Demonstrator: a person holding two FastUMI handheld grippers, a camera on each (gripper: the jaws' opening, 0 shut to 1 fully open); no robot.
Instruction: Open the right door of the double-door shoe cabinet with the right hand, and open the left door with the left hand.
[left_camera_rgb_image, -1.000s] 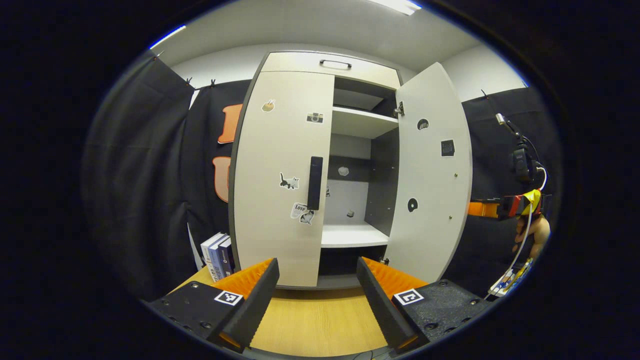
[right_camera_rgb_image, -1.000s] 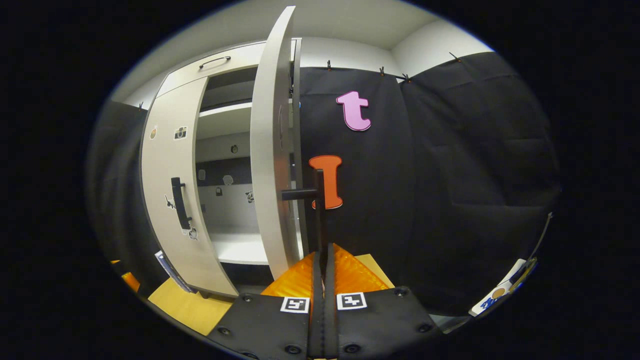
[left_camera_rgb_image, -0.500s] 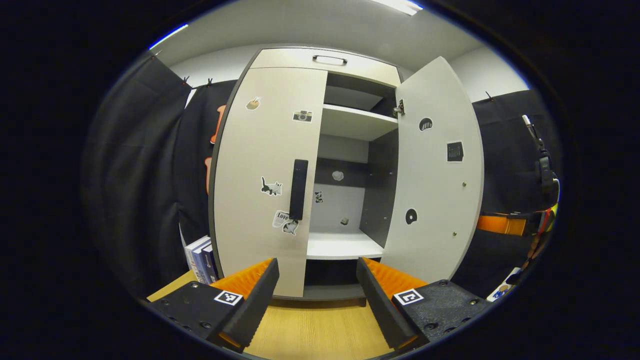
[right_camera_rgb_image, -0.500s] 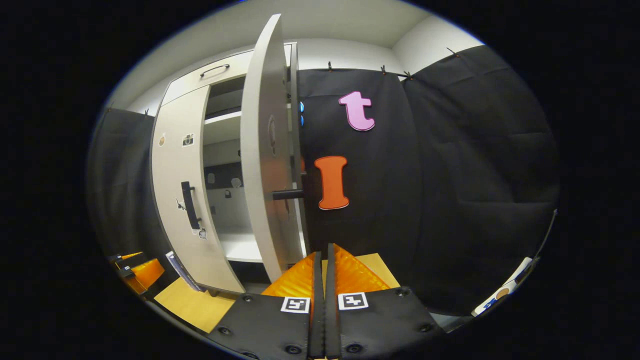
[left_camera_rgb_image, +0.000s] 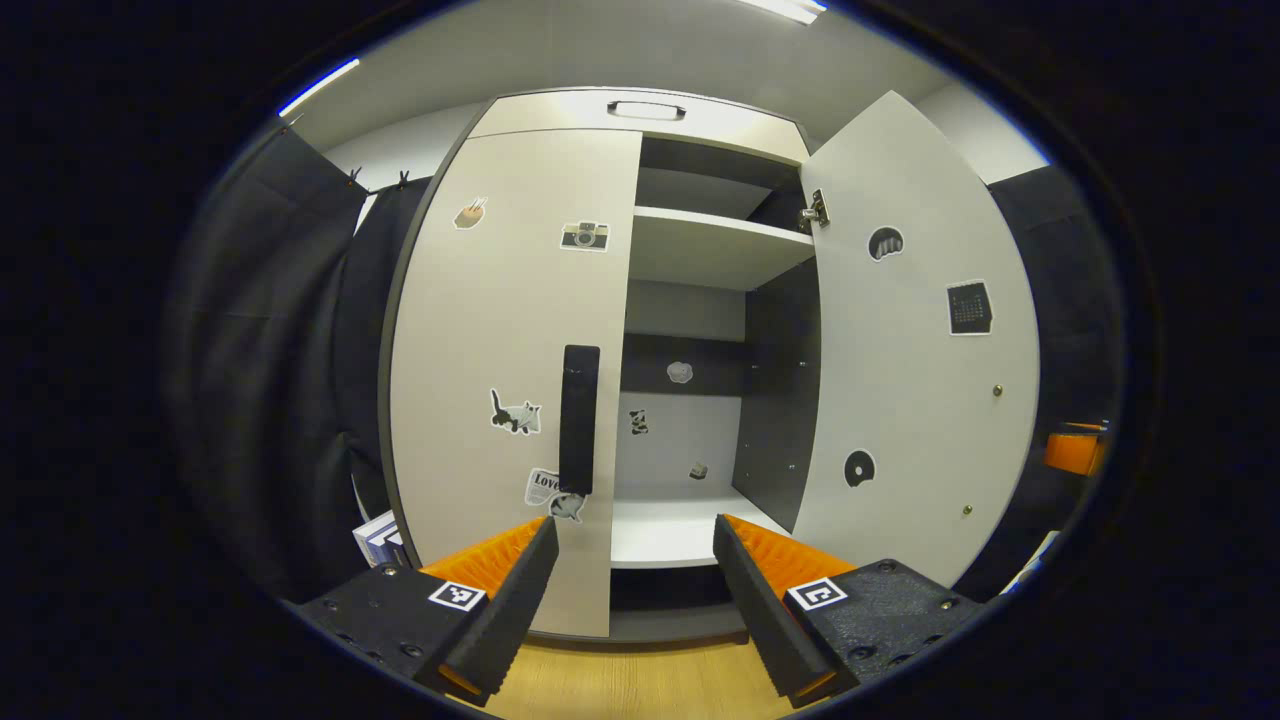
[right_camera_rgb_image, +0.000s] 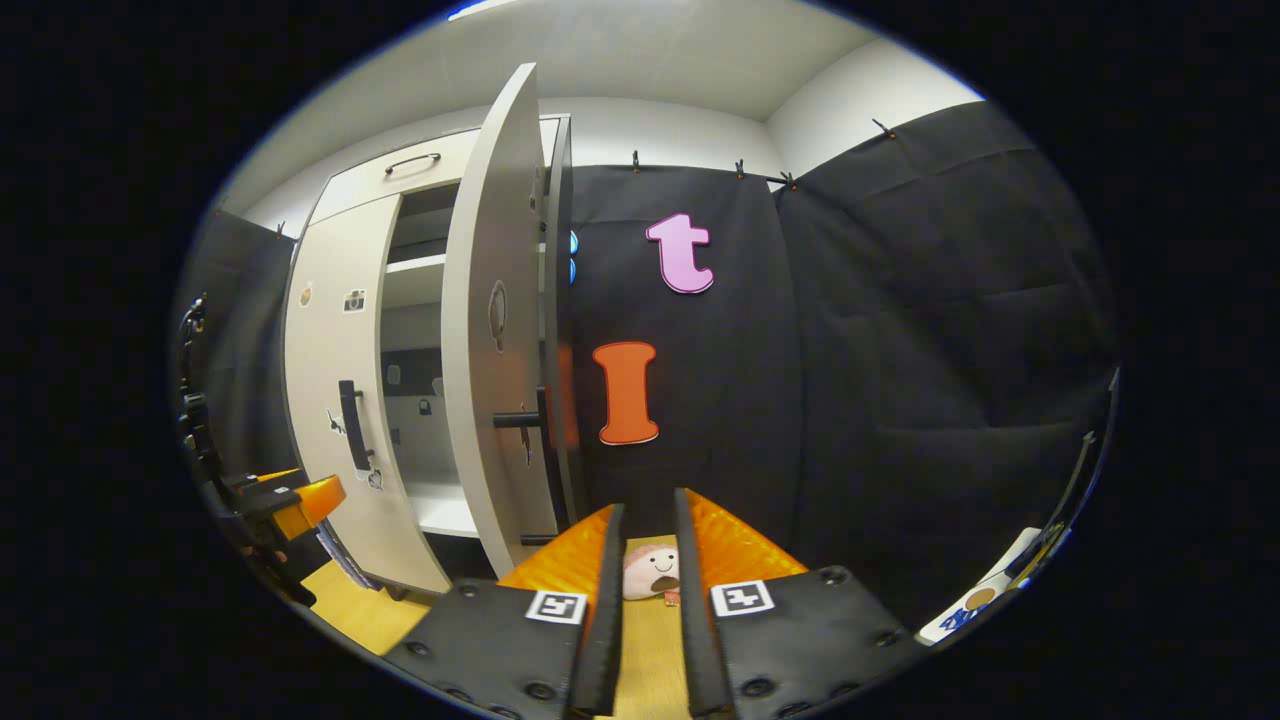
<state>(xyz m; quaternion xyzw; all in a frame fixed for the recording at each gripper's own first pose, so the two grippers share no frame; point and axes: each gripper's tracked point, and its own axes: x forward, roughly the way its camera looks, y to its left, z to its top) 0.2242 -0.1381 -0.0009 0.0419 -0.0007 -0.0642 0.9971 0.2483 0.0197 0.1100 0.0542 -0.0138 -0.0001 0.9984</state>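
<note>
Pale, matte panels fill my left gripper view: the shoe cabinet (left_camera_rgb_image: 640, 300) stands on the wood-grain desk (left_camera_rgb_image: 620, 685), its base running along the desk's far edge. I see the right door (left_camera_rgb_image: 915, 340) swung wide open, its inner face flat and smooth with small dark stickers and a metal hinge at the top corner. The left door (left_camera_rgb_image: 510, 370) sits flush and closed, carrying a straight black bar handle (left_camera_rgb_image: 578, 418) and several little stickers I can't read at this size. Inside I make out white shelves and a dark side wall; small shapes on the back panel are too tiny to name.

My left gripper (left_camera_rgb_image: 635, 590) has its fingers spread wide, ridged inner faces showing, holding nothing, pointed at the gap just right of the handle. Some books (left_camera_rgb_image: 378, 538) at the cabinet's left side are mostly cut off.

In the right gripper view I see the right door edge-on, its own handle (right_camera_rgb_image: 530, 420) sticking out. My right gripper (right_camera_rgb_image: 645, 590) has fingers slightly parted, empty, and between them a small round plush toy (right_camera_rgb_image: 650, 572) lies on the desk, half hidden.
</note>
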